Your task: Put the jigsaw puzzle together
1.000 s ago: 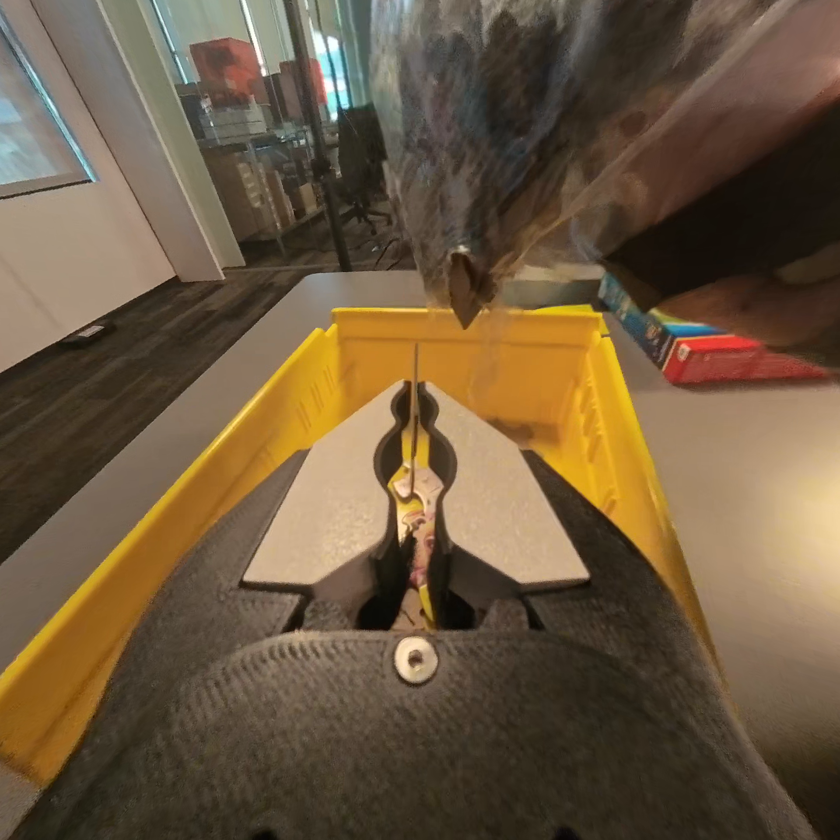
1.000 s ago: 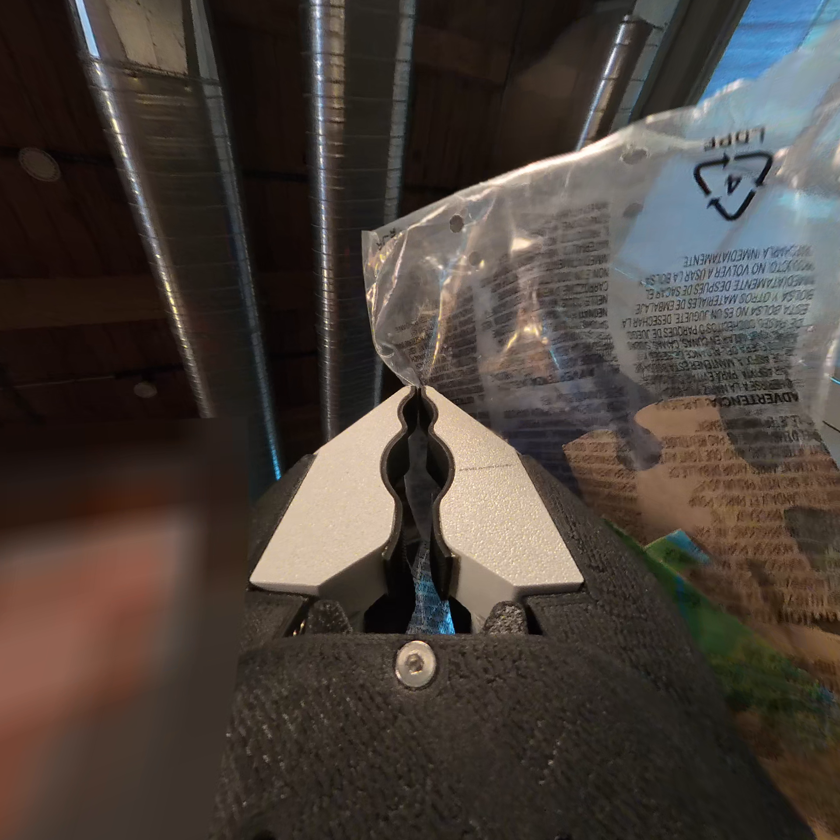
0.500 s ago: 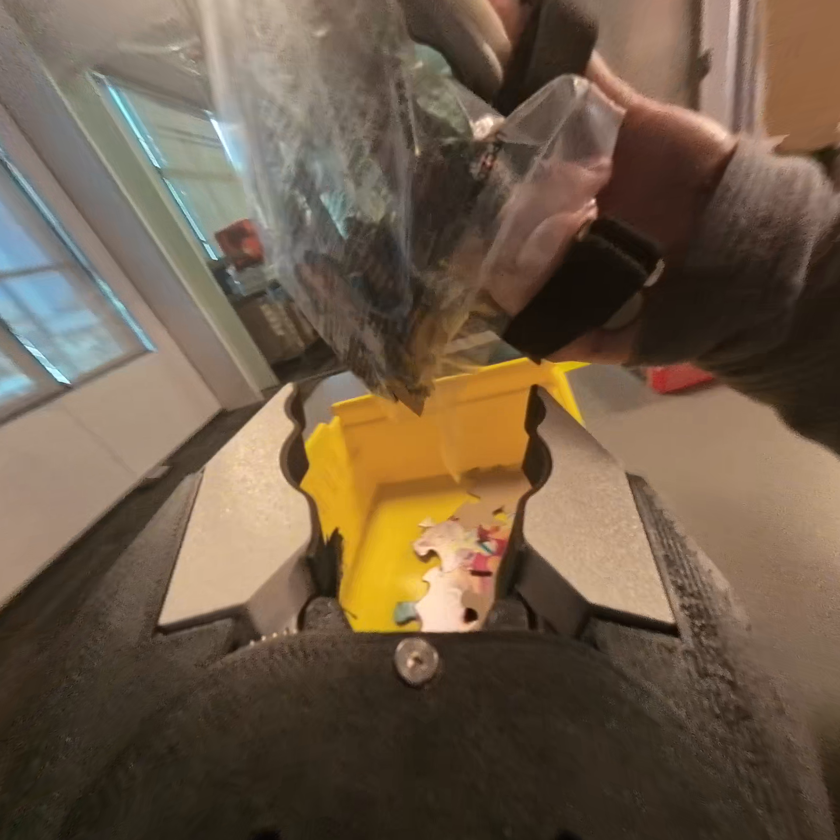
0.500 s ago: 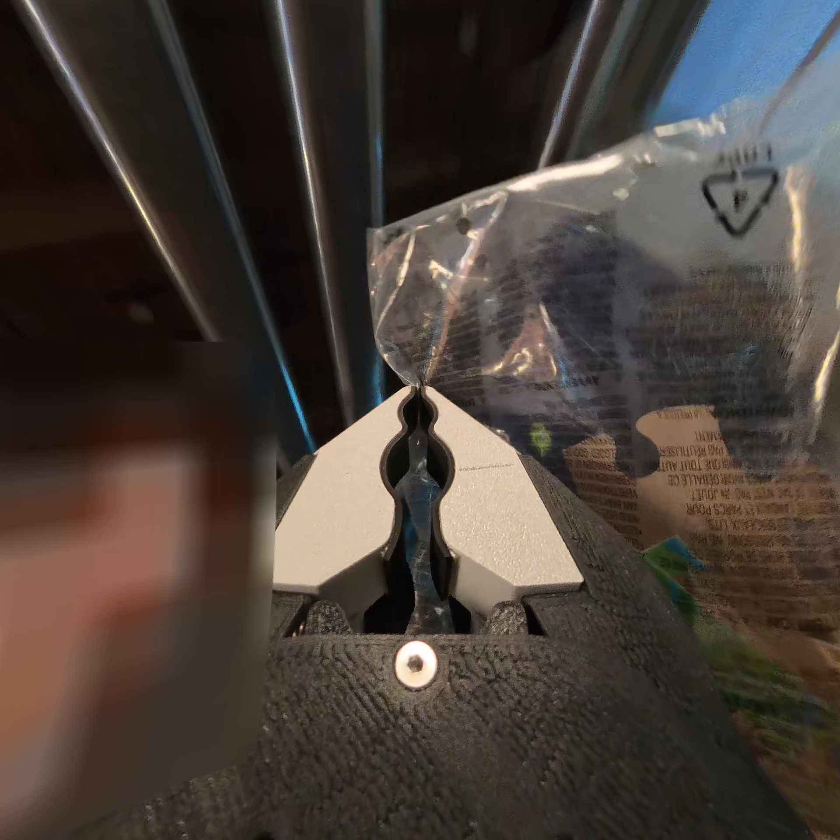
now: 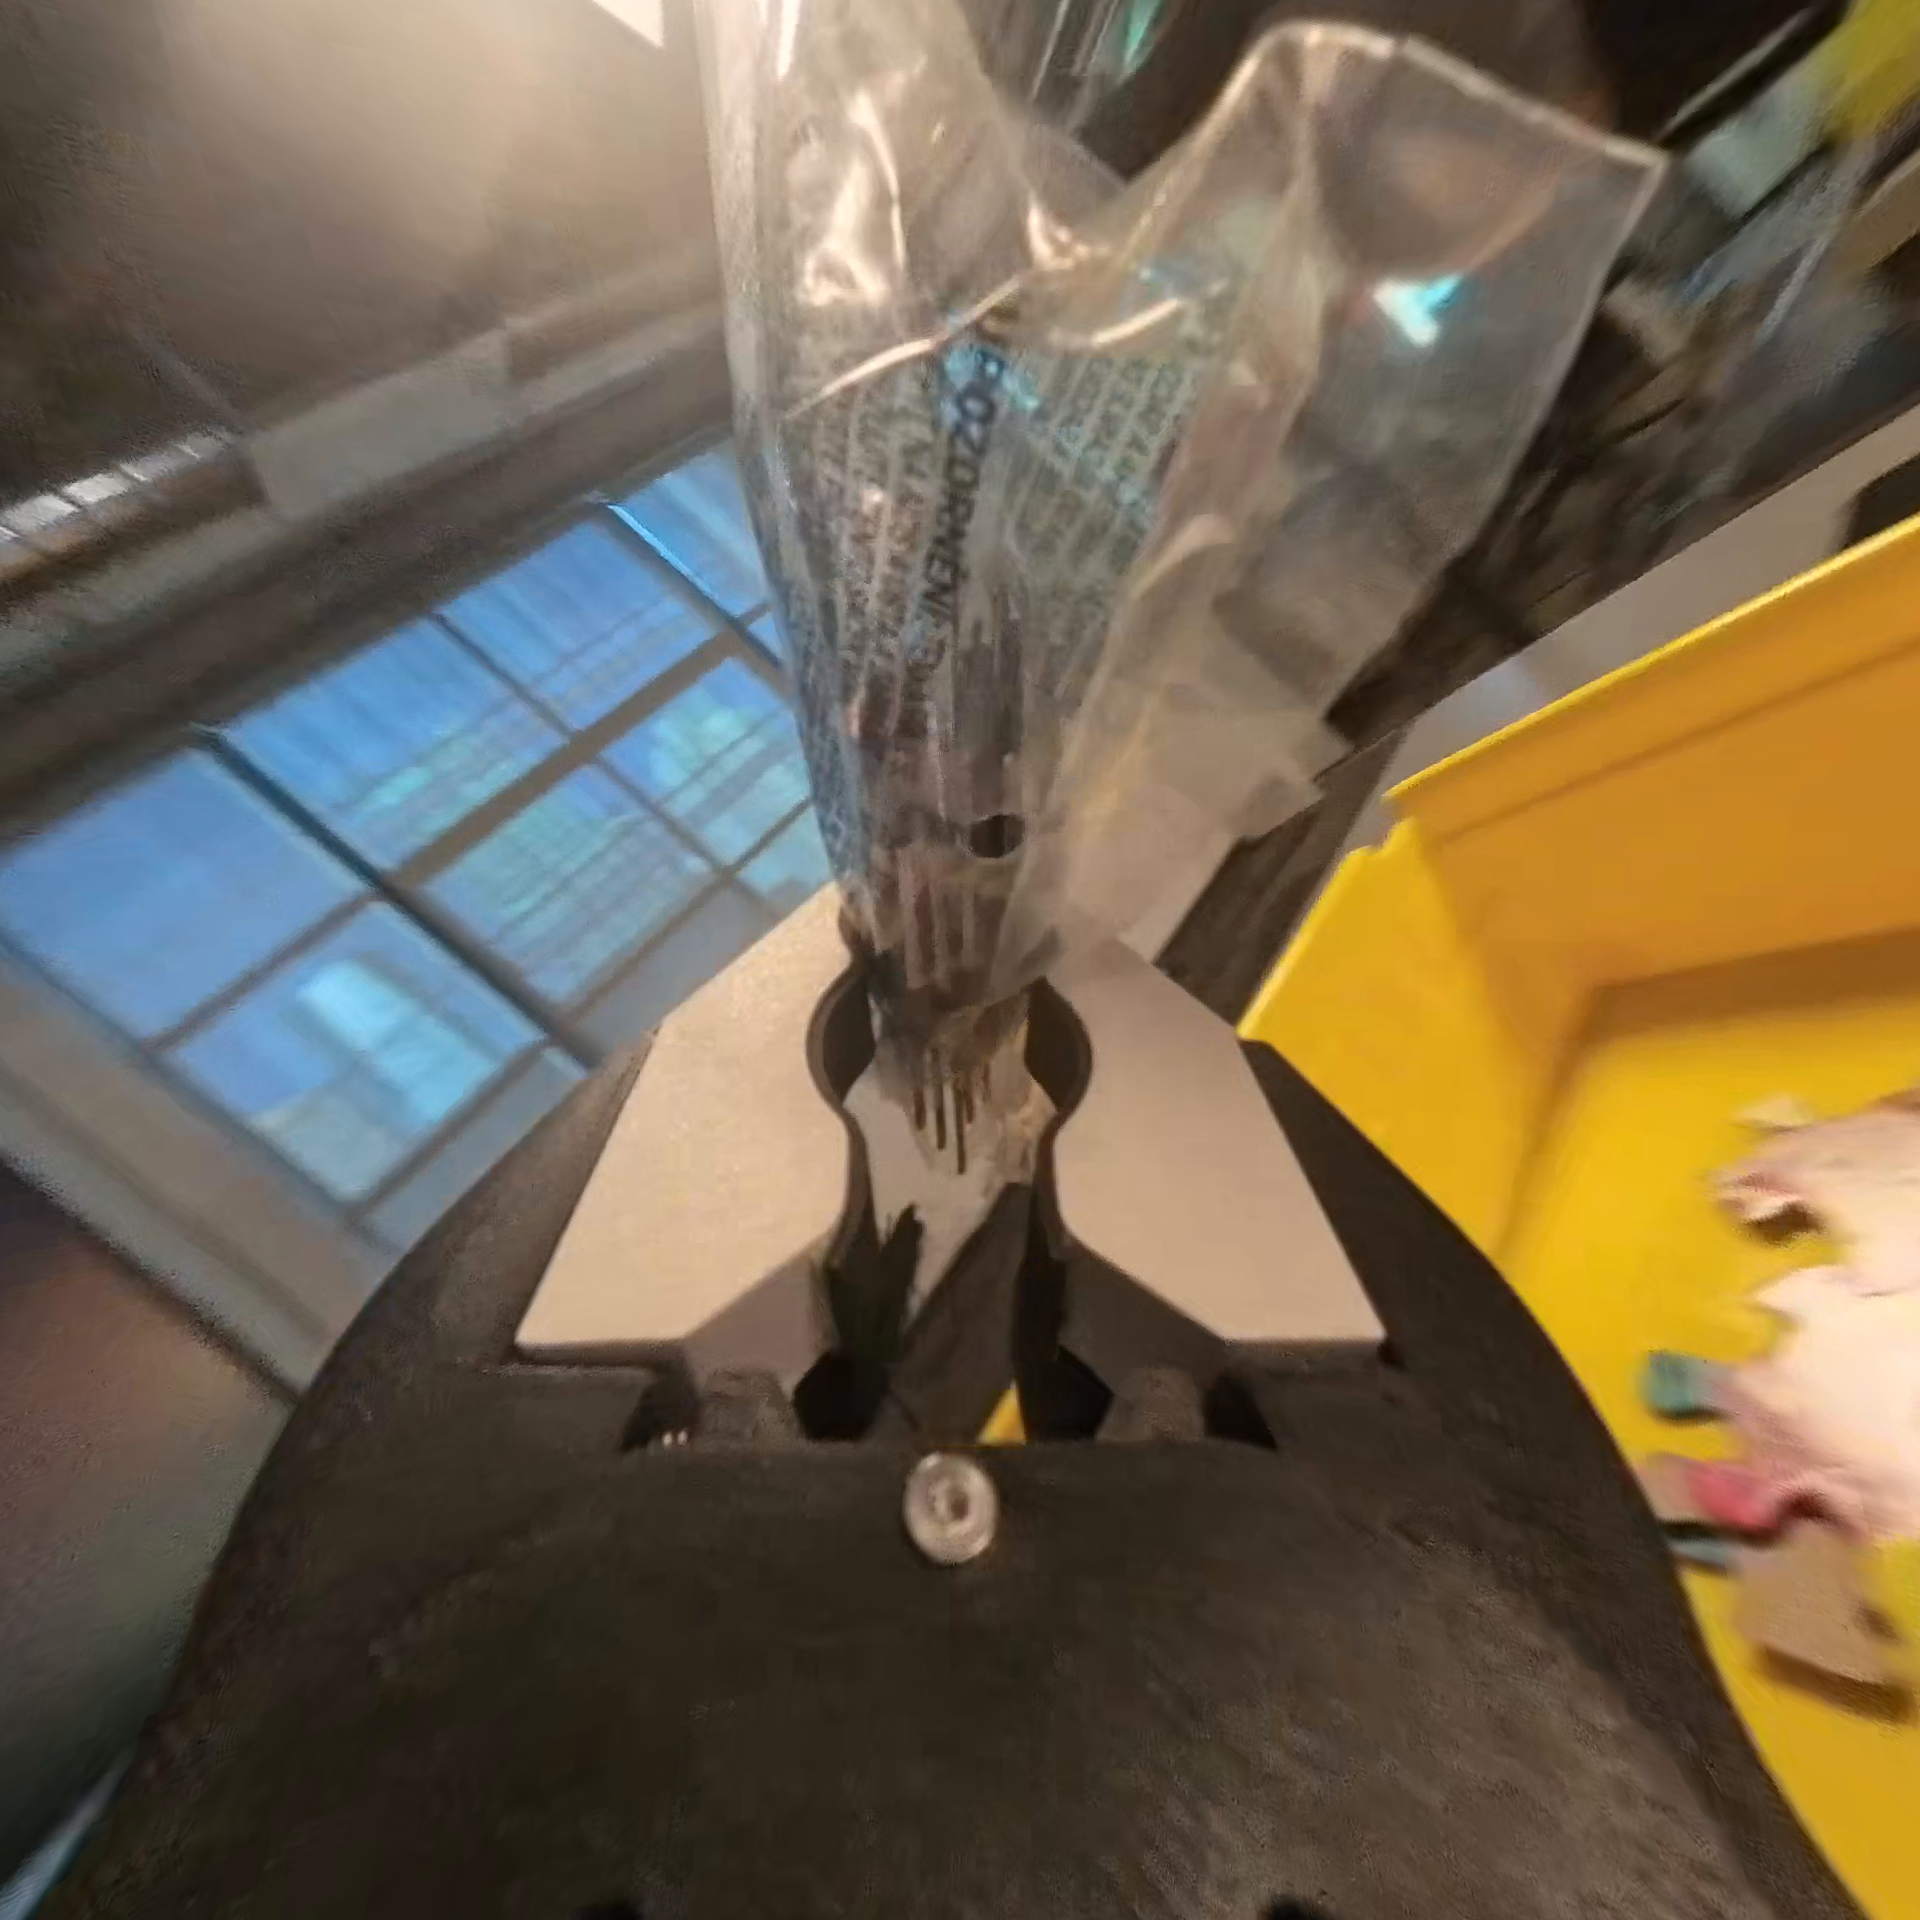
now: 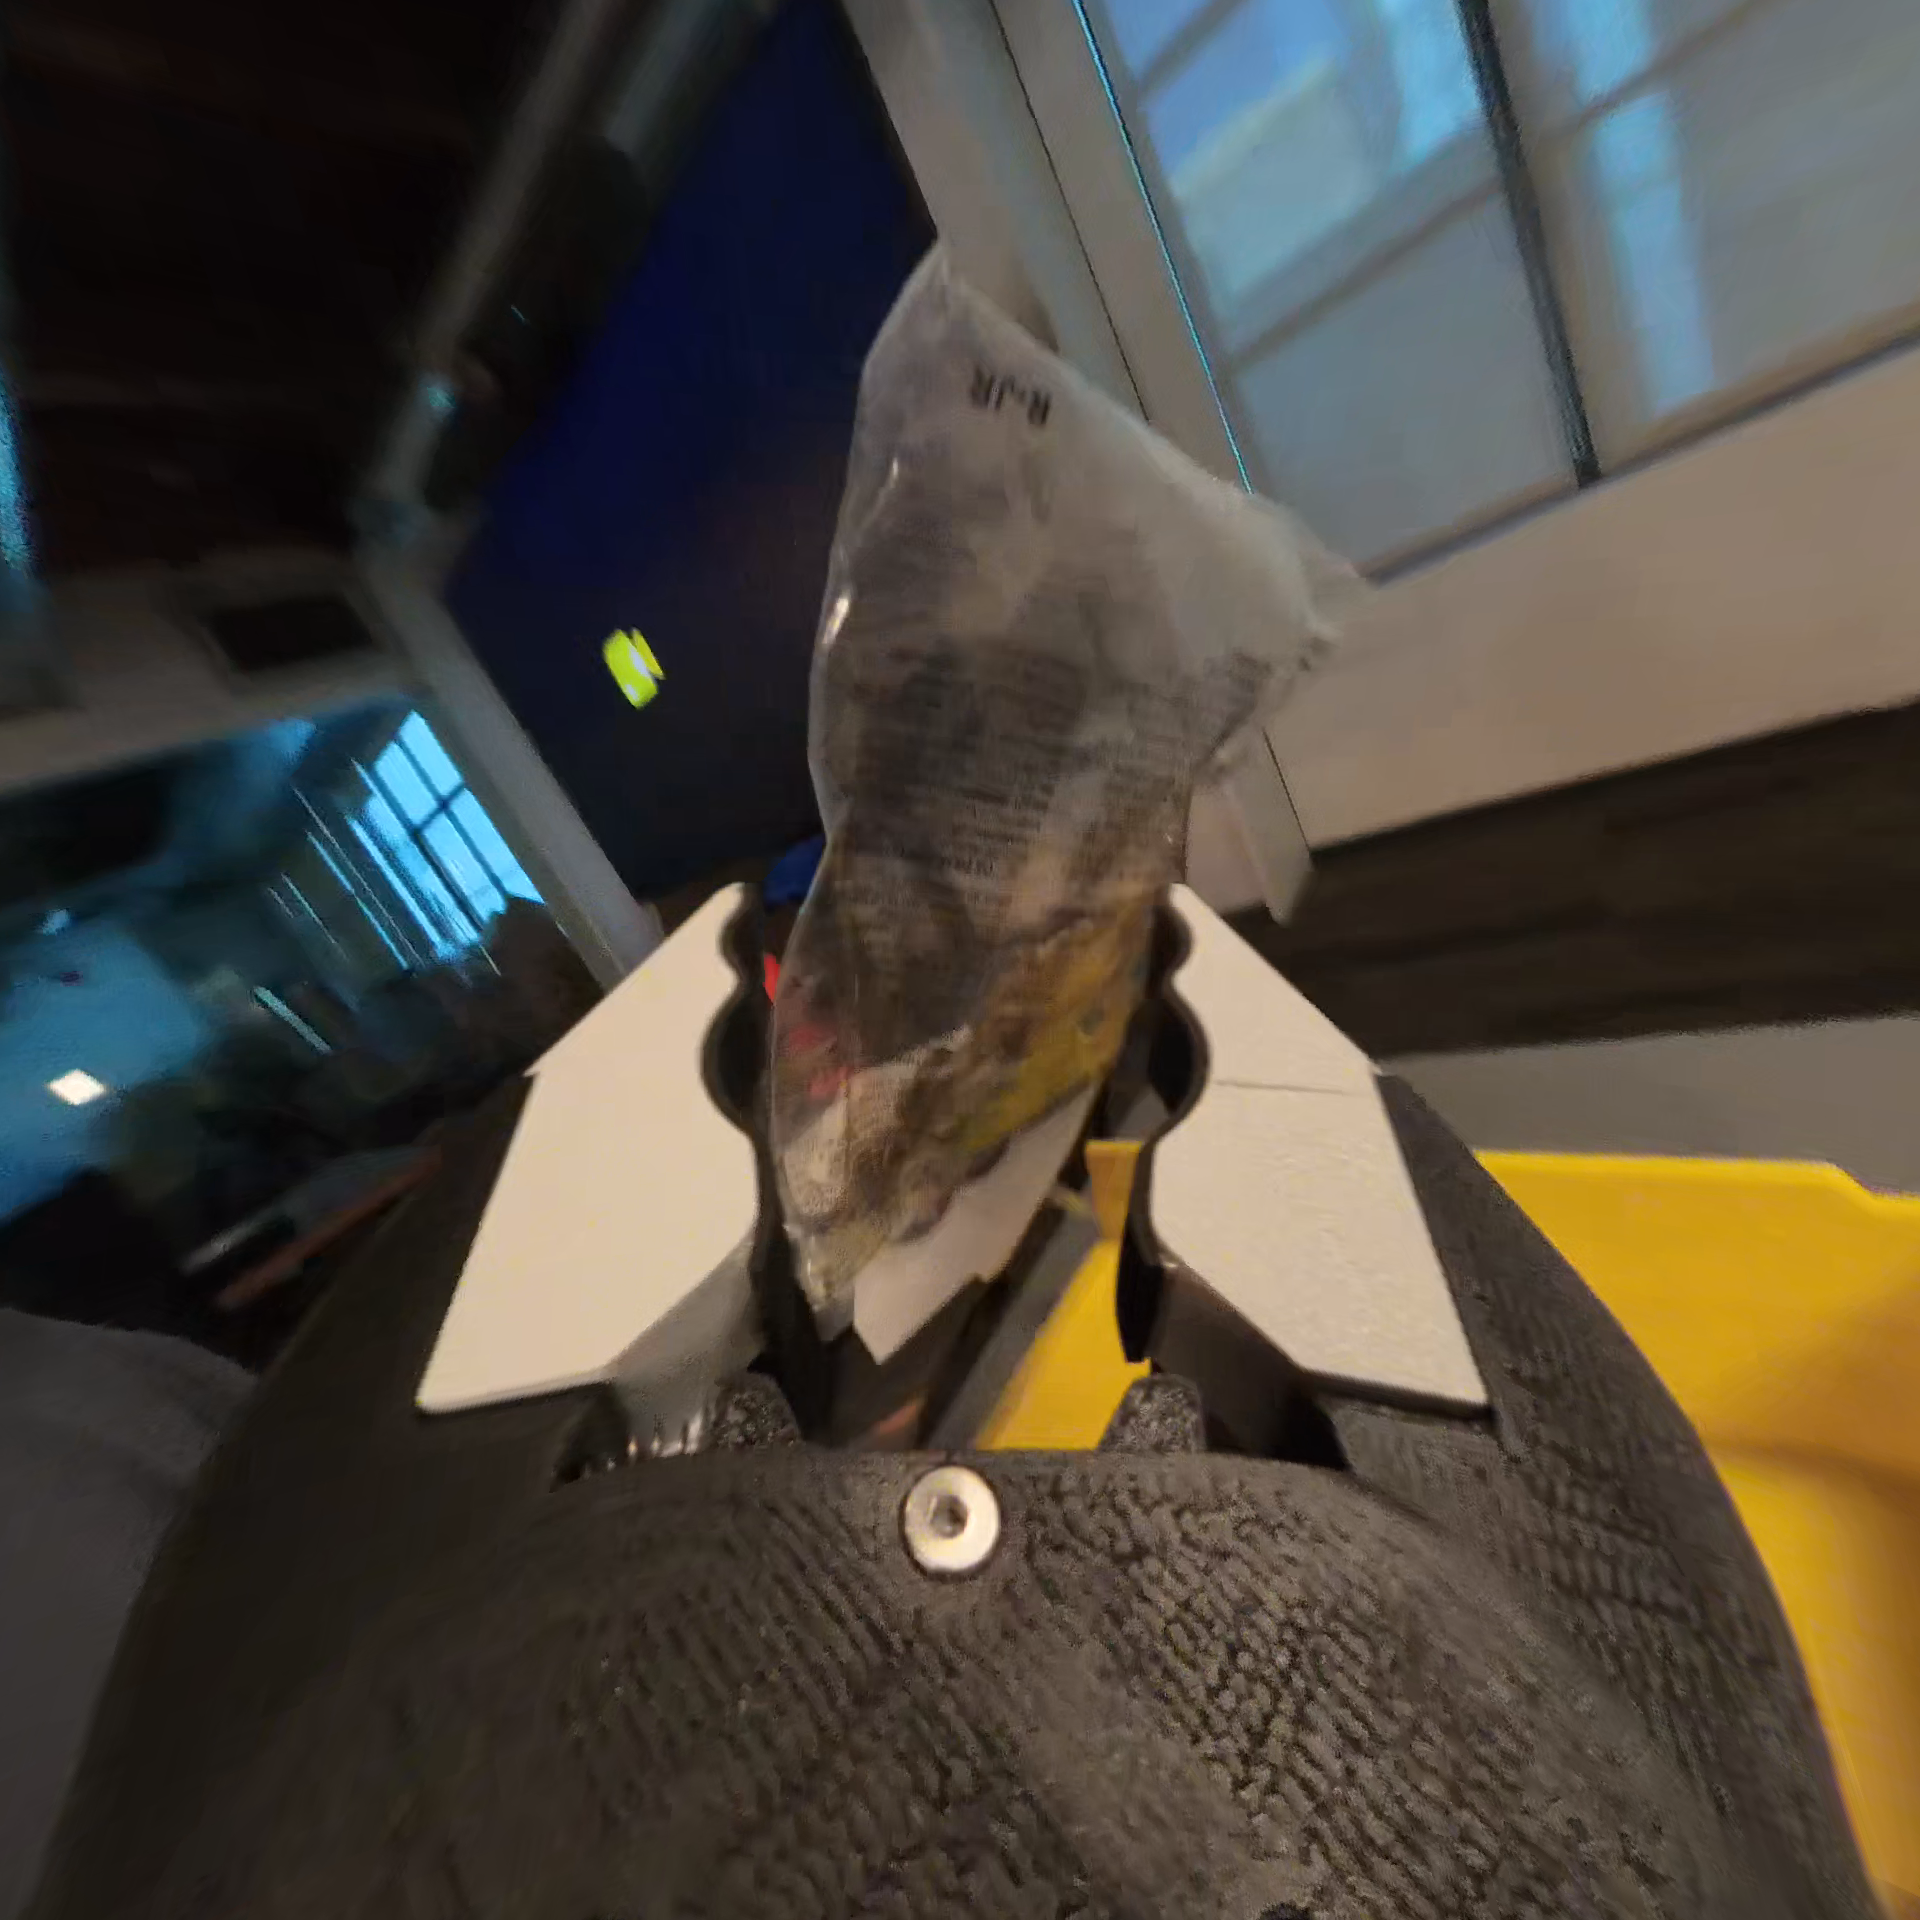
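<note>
Plastic bag (image 5: 997, 582) was bunched in my left tongs (image 5: 951, 997); right tongs (image 6: 951, 935) gaped around it; it could slip, missing the bin (image 5: 1662, 831).

A crumpled clear plastic bag (image 5: 997, 582) printed with dark text stands upright, its gathered lower end bunched between the left gripper's (image 5: 951, 971) grey fingertips (image 5: 1132, 1039), just beside the yellow plastic bin (image 5: 1621, 790). In the right wrist view the bag (image 6: 997, 769) rises between the right gripper's (image 6: 951, 935) parted fingers (image 6: 623, 1122), above the bin's rim (image 6: 1558, 1195). Blurred pale puzzle pieces (image 5: 1829, 1247) lie on the bin's floor.
</note>
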The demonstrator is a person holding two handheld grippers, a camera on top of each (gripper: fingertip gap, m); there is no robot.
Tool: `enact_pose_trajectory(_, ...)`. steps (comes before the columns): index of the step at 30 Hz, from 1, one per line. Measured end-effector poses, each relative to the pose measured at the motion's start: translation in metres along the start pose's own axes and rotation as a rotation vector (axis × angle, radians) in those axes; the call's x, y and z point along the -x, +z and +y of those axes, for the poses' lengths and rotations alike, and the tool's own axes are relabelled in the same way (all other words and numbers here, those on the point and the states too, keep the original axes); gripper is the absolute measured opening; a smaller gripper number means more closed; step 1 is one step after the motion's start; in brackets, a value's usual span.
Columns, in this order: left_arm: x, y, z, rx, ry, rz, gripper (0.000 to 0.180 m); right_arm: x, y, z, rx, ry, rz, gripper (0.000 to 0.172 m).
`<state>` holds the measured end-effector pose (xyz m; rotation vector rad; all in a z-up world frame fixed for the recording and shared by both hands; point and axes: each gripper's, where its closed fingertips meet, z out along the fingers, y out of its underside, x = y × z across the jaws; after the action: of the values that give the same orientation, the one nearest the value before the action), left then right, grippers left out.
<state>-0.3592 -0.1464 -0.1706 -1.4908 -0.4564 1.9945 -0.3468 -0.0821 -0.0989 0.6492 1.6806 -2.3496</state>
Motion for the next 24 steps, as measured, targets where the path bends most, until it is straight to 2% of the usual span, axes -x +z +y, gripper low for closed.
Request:
enact_pose_trajectory(1, 0.003, 0.001, 0.001, 0.009, 0.064, -0.031, 0.023, -0.001, 0.000, 0.005, 0.037, 0.007, 0.011, 0.083)
enact_pose_trajectory(3, 0.004, 0.003, -0.001, 0.004, 0.192, -0.070, 0.022, 0.004, 0.003, 0.013, 0.077, 0.066, -0.045, 0.081)
enact_pose_trajectory(4, 0.003, 0.003, -0.003, -0.006, 0.251, -0.087, 0.023, 0.002, 0.005, 0.018, 0.094, 0.089, -0.057, 0.071)
enact_pose_trajectory(5, 0.001, 0.002, -0.007, -0.021, 0.294, -0.101, 0.023, -0.004, 0.007, 0.023, 0.117, 0.089, -0.037, 0.047)
enact_pose_trajectory(6, -0.001, 0.001, -0.011, -0.043, 0.303, -0.106, 0.025, -0.012, 0.009, 0.028, 0.139, 0.054, 0.000, 0.014)
enact_pose_trajectory(7, -0.007, 0.000, -0.014, -0.074, 0.265, -0.075, 0.032, -0.024, 0.008, 0.029, 0.137, -0.017, 0.068, 0.001)
enact_pose_trajectory(9, -0.024, -0.005, -0.020, -0.126, 0.077, 0.064, 0.073, -0.060, 0.000, 0.024, 0.130, -0.223, 0.347, 0.000)
enact_pose_trajectory(10, -0.029, -0.007, -0.018, -0.112, -0.032, 0.132, 0.093, -0.066, -0.002, 0.025, 0.166, -0.333, 0.419, 0.000)
enact_pose_trajectory(11, -0.033, -0.008, -0.012, -0.076, -0.142, 0.192, 0.102, -0.058, 0.003, 0.032, 0.229, -0.413, 0.374, 0.000)
enact_pose_trajectory(12, -0.037, -0.009, -0.006, -0.051, -0.241, 0.249, 0.109, -0.036, 0.011, 0.043, 0.277, -0.446, 0.220, 0.000)
enact_pose_trajectory(13, -0.040, -0.011, -0.001, -0.043, -0.337, 0.304, 0.113, -0.022, 0.014, 0.044, 0.267, -0.426, 0.140, 0.000)
enact_pose_trajectory(15, -0.042, -0.017, 0.004, -0.043, -0.555, 0.408, 0.112, -0.040, 0.009, 0.031, 0.208, -0.436, 0.270, 0.000)
enact_pose_trajectory(18, -0.037, -0.024, 0.010, -0.045, -0.919, 0.538, 0.108, -0.034, 0.009, 0.031, 0.171, -0.354, 0.177, 0.000)
enact_pose_trajectory(21, -0.026, -0.029, 0.010, -0.092, -1.235, 0.668, 0.092, -0.034, 0.000, 0.016, 0.041, -0.153, 0.078, 0.000)
enact_pose_trajectory(24, -0.024, -0.032, 0.006, -0.114, -1.400, 0.790, 0.072, -0.030, -0.006, 0.008, -0.039, -0.022, -0.031, 0.000)
